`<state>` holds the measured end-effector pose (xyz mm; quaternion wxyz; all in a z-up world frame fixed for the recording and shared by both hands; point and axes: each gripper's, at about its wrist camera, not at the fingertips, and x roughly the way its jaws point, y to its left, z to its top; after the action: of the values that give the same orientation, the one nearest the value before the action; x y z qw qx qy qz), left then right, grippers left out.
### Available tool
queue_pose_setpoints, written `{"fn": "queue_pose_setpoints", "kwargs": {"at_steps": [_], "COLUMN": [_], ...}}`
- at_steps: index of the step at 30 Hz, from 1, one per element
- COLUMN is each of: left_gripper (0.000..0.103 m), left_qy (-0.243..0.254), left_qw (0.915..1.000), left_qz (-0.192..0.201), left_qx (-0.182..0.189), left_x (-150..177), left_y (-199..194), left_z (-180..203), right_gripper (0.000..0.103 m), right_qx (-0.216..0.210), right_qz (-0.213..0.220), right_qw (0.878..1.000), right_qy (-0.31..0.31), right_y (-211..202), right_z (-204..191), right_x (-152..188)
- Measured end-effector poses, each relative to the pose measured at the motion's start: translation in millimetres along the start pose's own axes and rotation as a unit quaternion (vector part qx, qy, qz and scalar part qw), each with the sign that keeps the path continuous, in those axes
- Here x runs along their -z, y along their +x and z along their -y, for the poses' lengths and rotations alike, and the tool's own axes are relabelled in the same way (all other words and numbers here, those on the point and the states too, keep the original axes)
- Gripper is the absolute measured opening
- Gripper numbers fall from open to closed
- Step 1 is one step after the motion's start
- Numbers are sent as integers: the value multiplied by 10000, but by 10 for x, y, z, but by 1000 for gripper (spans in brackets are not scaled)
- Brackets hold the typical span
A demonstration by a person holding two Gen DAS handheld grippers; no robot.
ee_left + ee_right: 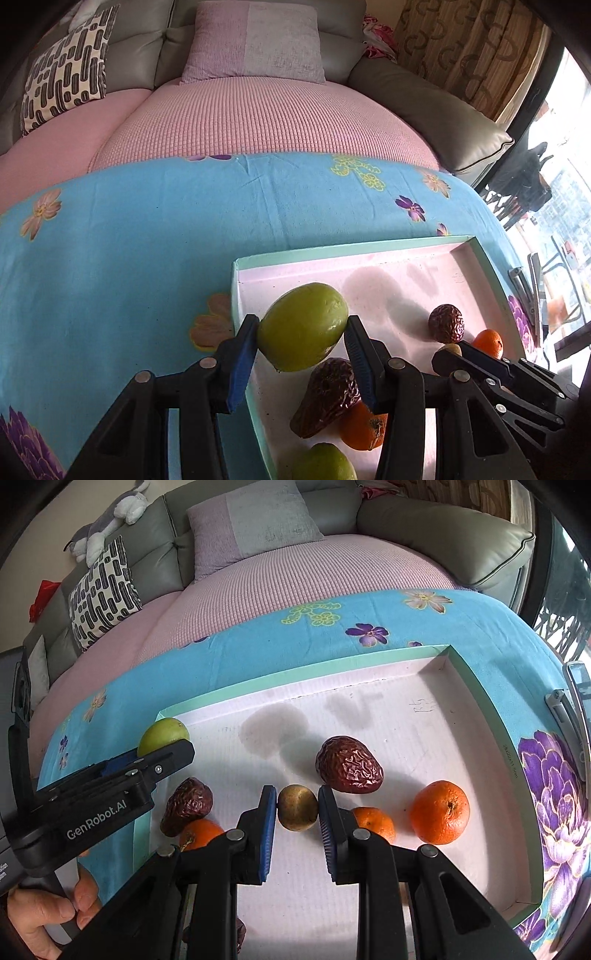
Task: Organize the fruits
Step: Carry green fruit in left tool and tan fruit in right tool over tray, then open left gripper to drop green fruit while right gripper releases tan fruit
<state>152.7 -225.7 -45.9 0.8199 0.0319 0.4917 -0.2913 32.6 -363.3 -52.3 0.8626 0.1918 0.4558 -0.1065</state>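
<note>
In the left wrist view my left gripper (pixel 302 334) is shut on a large green fruit (pixel 303 317), held above the near left corner of a shallow tray (pixel 332 251) with a mint rim. Below it lie a wrinkled brown date (pixel 328 398), an orange (pixel 364 426) and a second green fruit (pixel 323 463). My right gripper (pixel 297 806) is shut on a small olive-brown round fruit (pixel 297 818) low over the tray floor. Around it sit a date (pixel 349 764), another date (pixel 186 805) and three oranges (pixel 439 806), (pixel 373 821), (pixel 201 832).
The tray (pixel 369 657) rests on a blue floral cloth (pixel 147 229) in front of a pink-covered sofa (pixel 258 114) with cushions. A metal clip (pixel 565 709) lies right of the tray. A person's hand (pixel 48 915) grips the left gripper's handle.
</note>
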Motion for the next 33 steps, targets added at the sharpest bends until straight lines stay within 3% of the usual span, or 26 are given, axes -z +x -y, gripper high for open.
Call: {"fn": "queue_pose_setpoints", "kwargs": {"at_steps": [8, 21, 29, 33], "left_gripper": [50, 52, 55, 58], "left_qy": [-2, -305, -681, -859], "left_qw": [9995, 9985, 9970, 9962], "left_qz": [-301, -461, -366, -155], "left_qx": [-76, -41, 108, -38], "left_x": [17, 4, 27, 92], "left_y": [202, 130, -133, -379], "left_z": [83, 43, -51, -175], "right_gripper": [24, 24, 24, 25], "right_qx": [72, 130, 101, 64], "right_qz": [-135, -192, -232, -258], "right_qw": [9998, 9995, 9993, 9993], "right_qy": [-81, -207, -279, -256], "right_y": [58, 74, 87, 87], "right_z": [-11, -47, -79, -75], "right_x": [19, 15, 26, 28]}}
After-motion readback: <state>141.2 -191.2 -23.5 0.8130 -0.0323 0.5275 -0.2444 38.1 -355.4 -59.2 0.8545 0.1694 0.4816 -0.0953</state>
